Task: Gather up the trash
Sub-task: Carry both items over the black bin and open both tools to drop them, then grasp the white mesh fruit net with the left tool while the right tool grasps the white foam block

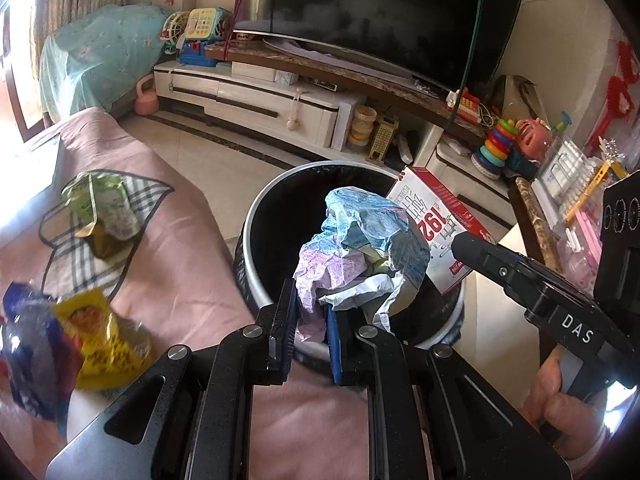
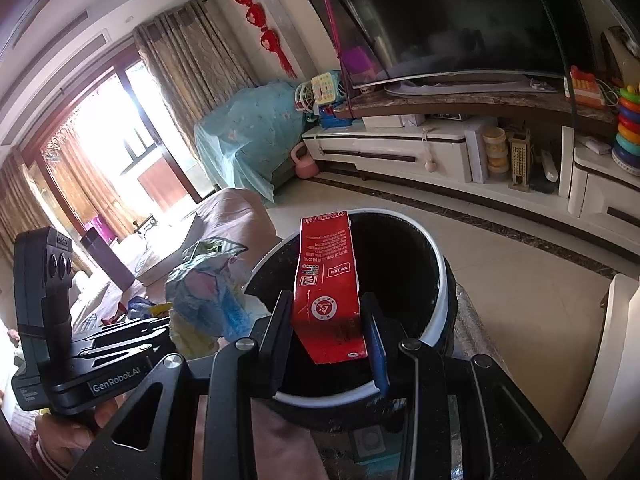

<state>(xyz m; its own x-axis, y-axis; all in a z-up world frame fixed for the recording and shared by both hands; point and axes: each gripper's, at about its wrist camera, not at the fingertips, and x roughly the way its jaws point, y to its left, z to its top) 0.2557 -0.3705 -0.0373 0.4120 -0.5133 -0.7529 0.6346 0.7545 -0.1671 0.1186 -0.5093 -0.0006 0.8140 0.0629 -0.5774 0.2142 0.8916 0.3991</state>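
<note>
Two grippers over one black bin [image 1: 276,208]: left gripper [image 1: 310,320] jaws clamp one crumpled blue-pink wrapper [image 1: 360,248]; right gripper [image 2: 330,332] jaws clamp one red-white carton [image 2: 328,280].

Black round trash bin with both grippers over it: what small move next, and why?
Probably open the left gripper first. It is shut on the crumpled blue and pink paper wrapper, which hangs over the black round trash bin, so it should drop inside. The right gripper, shut on the red and white carton, also sits over the bin and could release next.
</note>
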